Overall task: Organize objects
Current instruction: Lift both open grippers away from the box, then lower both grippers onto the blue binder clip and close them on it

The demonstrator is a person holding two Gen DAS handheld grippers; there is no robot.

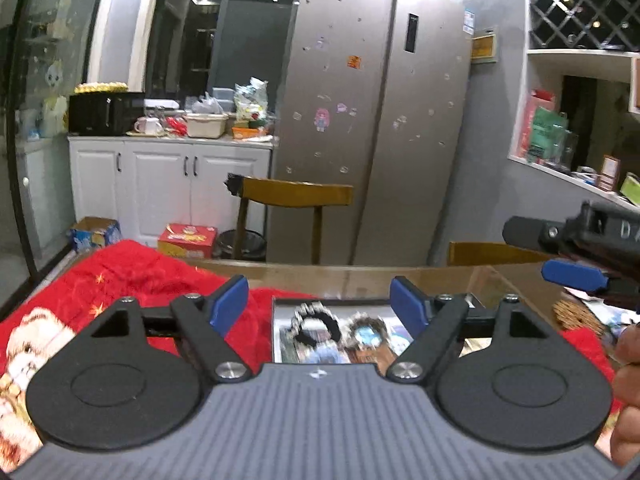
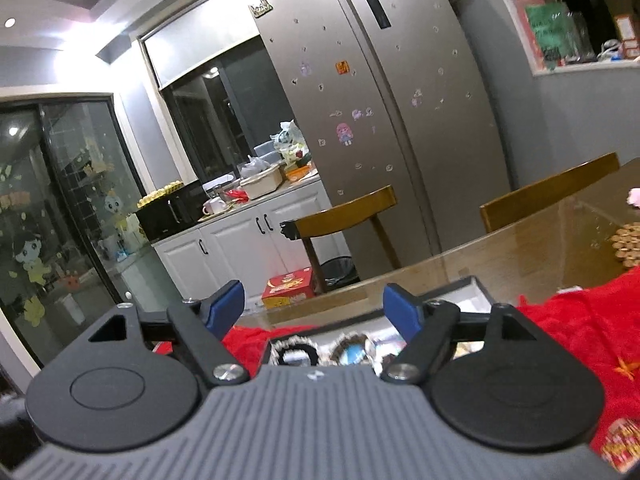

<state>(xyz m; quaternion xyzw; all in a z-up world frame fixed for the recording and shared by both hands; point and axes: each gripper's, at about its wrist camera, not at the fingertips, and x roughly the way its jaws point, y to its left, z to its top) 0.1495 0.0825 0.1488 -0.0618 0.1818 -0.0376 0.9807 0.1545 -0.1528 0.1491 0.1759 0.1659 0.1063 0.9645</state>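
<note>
A shallow tray [image 1: 280,312] with a printed picture base lies on the red cloth [image 1: 132,276]. In it lie a black-and-white fuzzy hair ring [image 1: 316,322] and a second fuzzy ring [image 1: 366,330] with a blue centre. My left gripper [image 1: 320,304] is open and empty, held above the tray's near side. My right gripper [image 2: 314,304] is open and empty too; it also shows at the right edge of the left wrist view [image 1: 576,276]. The tray [image 2: 476,286] and both rings [image 2: 294,350] [image 2: 354,350] sit just beyond its fingers.
The cloth covers a glass-topped wooden table [image 1: 360,276]. A round woven coaster [image 2: 628,246] lies at the right. Wooden chairs [image 1: 296,196] [image 2: 548,196] stand behind the table, then a silver fridge [image 1: 380,120] and a white cabinet [image 1: 168,184].
</note>
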